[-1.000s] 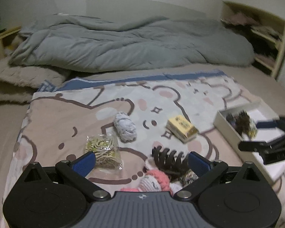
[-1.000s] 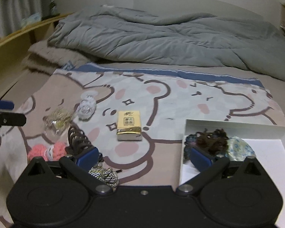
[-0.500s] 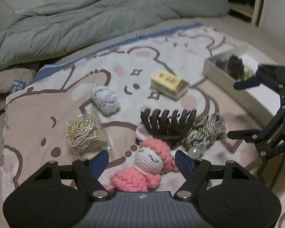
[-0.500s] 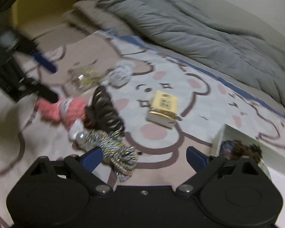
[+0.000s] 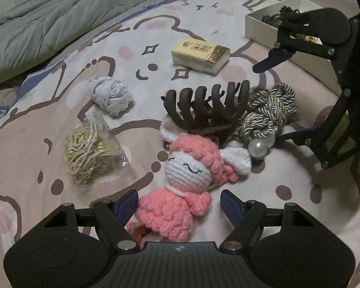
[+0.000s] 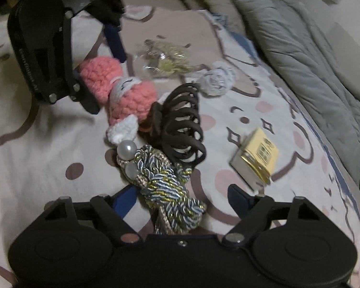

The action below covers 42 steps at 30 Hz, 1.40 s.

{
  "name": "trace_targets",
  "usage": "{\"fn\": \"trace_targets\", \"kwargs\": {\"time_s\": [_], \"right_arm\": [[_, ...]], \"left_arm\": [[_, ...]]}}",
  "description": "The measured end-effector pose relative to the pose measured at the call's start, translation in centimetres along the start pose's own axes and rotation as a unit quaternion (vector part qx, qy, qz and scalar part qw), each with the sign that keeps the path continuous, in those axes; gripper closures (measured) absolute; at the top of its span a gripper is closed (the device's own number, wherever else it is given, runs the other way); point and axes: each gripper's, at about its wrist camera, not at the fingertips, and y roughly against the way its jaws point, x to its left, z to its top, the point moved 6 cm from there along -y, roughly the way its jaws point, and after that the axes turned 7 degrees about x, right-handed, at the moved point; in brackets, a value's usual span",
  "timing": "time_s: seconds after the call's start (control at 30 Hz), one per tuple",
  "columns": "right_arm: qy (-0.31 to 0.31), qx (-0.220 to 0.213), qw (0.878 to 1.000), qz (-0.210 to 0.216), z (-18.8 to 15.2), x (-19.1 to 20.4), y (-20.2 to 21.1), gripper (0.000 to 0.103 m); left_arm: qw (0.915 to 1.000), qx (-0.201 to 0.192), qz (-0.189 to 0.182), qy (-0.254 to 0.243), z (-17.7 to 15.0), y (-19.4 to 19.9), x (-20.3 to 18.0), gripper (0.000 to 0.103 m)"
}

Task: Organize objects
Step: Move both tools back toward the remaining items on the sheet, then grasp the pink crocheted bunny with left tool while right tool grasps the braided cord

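Left wrist view: left gripper (image 5: 178,201) low over the blanket (image 5: 288,192), jaws wide apart, blue pads either side of the pink crochet doll (image 5: 180,192). Doll body lies between the pads; no clear contact on either side, nothing gripped.
Right wrist view: right gripper (image 6: 182,195) also spread wide, straddling the braided cord bundle (image 6: 166,192) with its two pearl beads (image 6: 127,147). Cord sits between the pads, not clamped.
Doll position: flat on the bear-print blanket, head toward the brown claw hair clip (image 5: 208,105), one white ear just beside the pearls.
Cord position: touching the claw clip on its far side, near the doll's ear.
Destination (judged): white box (image 5: 259,27) at the far right of the left view, already holding dark items.
Other loose items: white yarn ball (image 5: 110,94), bagged elastic bands (image 5: 91,153), yellow packet (image 5: 200,55), all well apart from both grippers.
Step in hand (judged): each gripper lining up on its own item for a pick.
Technique, left: close on the doll's torso, not the head; crochet is soft and should compress, so squeeze fully before lifting.
Technique, right: take the cord at its thick middle; lift straight up so strands do not drag the clip.
Risk: the two grippers are close together; lifting one at a time would avoid a clash.
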Motion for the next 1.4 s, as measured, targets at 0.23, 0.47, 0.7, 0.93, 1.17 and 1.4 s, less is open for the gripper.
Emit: {"fn": "trace_targets", "kwargs": {"time_s": [0.23,0.47,0.7,0.93,1.17,1.4], "right_arm": [[0.032,0.01,0.999,0.026,0.4,0.3,-0.6,0.034],[0.012,0.01,0.998,0.062,-0.1,0.7,-0.6,0.055],[-0.039,0.012,0.996,0.077,-0.6,0.3,0.3,0.058],[-0.124,0.013,0.988,0.089,-1.7,-0.7,2.4,0.059],[-0.186,0.003,0.98,0.071,-2.4,-1.5,4.7,0.059],[-0.242,-0.005,0.968,0.065,-2.4,-2.0,7.7,0.059]], "left_arm": [[0.9998,0.011,0.013,-0.011,0.7,-1.5,0.2,0.04],[0.9997,0.017,0.013,0.009,0.9,-1.6,0.5,0.043],[0.999,0.009,0.007,0.042,0.3,-0.7,0.3,0.044],[0.9973,-0.008,-0.005,0.073,-1.2,0.9,0.0,0.044],[0.9957,-0.029,-0.005,0.088,-2.1,3.4,-0.7,0.044],[0.9926,-0.057,-0.016,0.106,-1.9,6.2,-1.7,0.044]]}}
